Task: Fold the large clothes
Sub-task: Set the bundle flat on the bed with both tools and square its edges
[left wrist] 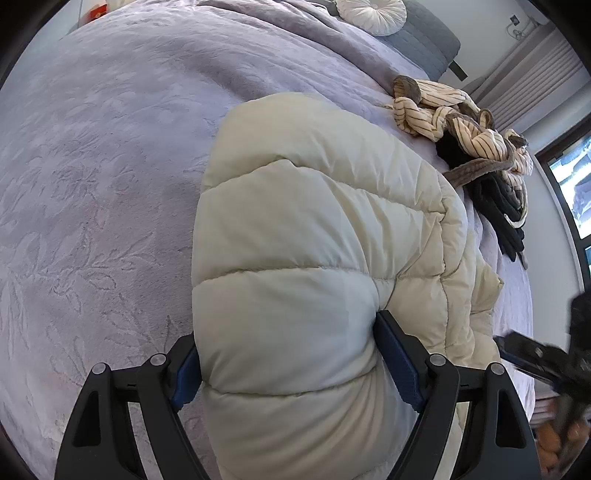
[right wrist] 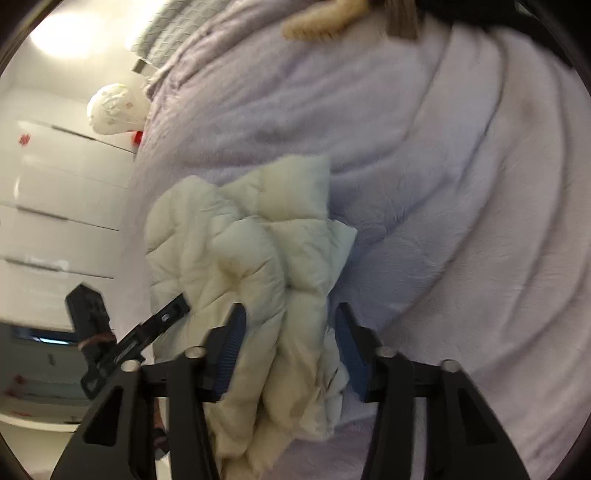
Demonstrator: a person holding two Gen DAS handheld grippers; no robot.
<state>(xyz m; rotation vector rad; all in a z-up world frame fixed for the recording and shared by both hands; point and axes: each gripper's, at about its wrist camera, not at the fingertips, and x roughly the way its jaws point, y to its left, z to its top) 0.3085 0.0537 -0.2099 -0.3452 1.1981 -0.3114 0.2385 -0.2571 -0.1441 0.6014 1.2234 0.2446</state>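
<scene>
A cream quilted puffer jacket lies on a lilac bed cover. My left gripper is shut on a thick puffed fold of the jacket, its blue pads pressing into both sides. In the right wrist view the jacket is bunched up and my right gripper is shut on its lower edge, with the blue pads on either side of the fabric. The left gripper shows at the left of that view, gripping the jacket's other side. The right gripper shows at the right edge of the left wrist view.
A heap of cream striped and black clothes lies on the bed beyond the jacket. A round white cushion and a grey pillow sit at the head. White drawers stand beside the bed. A window is at the right.
</scene>
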